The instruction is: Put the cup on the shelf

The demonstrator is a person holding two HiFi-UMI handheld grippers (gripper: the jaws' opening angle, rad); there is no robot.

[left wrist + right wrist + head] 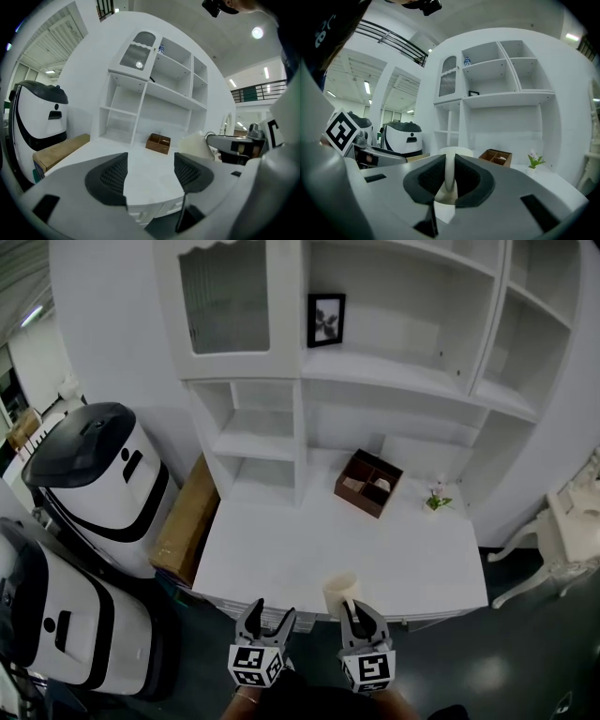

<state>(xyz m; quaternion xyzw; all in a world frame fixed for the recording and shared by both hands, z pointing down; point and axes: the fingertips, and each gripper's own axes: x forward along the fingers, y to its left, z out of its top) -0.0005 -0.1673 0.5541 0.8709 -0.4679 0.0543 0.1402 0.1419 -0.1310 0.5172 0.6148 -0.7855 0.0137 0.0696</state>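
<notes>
While the cup [339, 592] is pinched by its wall in the right gripper [362, 613] at the near edge of the table [281, 559], step in hand: carrying. Left gripper [270, 613]: jaws spread, empty. Next, likely: a level lift forward to the shelf [394, 371]. Count: one cup, one brown box [368, 483], one plant [437, 498], one framed picture [325, 320].

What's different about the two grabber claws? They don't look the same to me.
The right gripper pinches the wall of the cream cup; the left gripper holds nothing. The right gripper's jaws stand almost together on the cup, while the left gripper's jaws stand wide apart. Both are the same kind, each with a marker cube, and they sit side by side at the front edge of the white table.
</notes>
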